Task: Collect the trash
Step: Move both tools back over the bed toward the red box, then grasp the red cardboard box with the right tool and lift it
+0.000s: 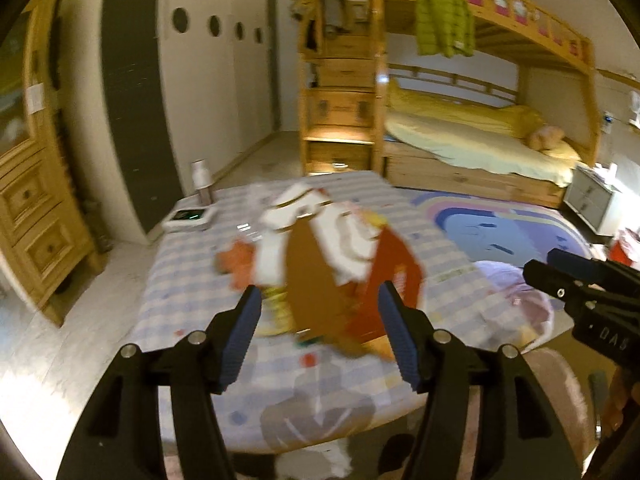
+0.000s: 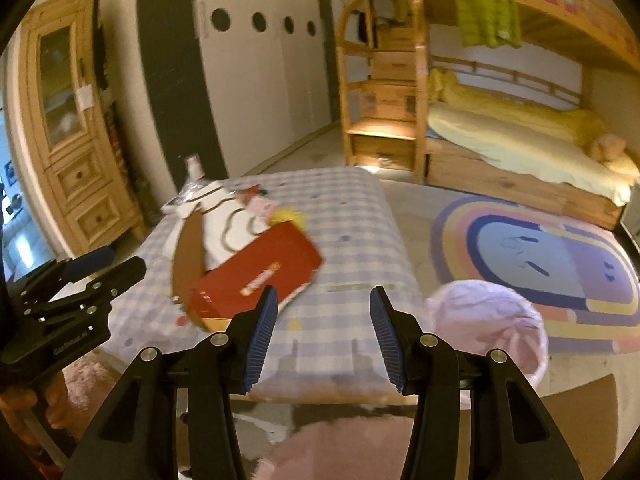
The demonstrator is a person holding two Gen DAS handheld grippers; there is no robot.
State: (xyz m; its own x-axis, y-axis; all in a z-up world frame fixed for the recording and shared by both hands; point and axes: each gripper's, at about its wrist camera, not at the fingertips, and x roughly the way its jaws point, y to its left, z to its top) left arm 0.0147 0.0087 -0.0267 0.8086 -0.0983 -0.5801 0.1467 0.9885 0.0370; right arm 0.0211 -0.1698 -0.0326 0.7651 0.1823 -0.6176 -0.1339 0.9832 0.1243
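Note:
A pile of trash lies on a table with a checked cloth (image 1: 192, 292): a red carton (image 1: 394, 280) (image 2: 260, 272), brown cardboard (image 1: 316, 284), white torn packaging (image 1: 320, 216) (image 2: 228, 224) and an orange wrapper (image 1: 240, 264). My left gripper (image 1: 318, 308) is open, its fingers held on either side of the cardboard and red carton without gripping. My right gripper (image 2: 324, 312) is open and empty above the bare cloth (image 2: 352, 240), just right of the red carton. A bin lined with a pale pink bag (image 2: 492, 320) (image 1: 520, 300) stands at the table's right side.
A white device (image 1: 190, 218) and a spray bottle (image 1: 202, 184) stand at the table's far left corner. A wooden cabinet (image 1: 36, 216) is at the left, a bunk bed (image 1: 472, 140) behind, a rainbow rug (image 2: 540, 256) on the floor at the right.

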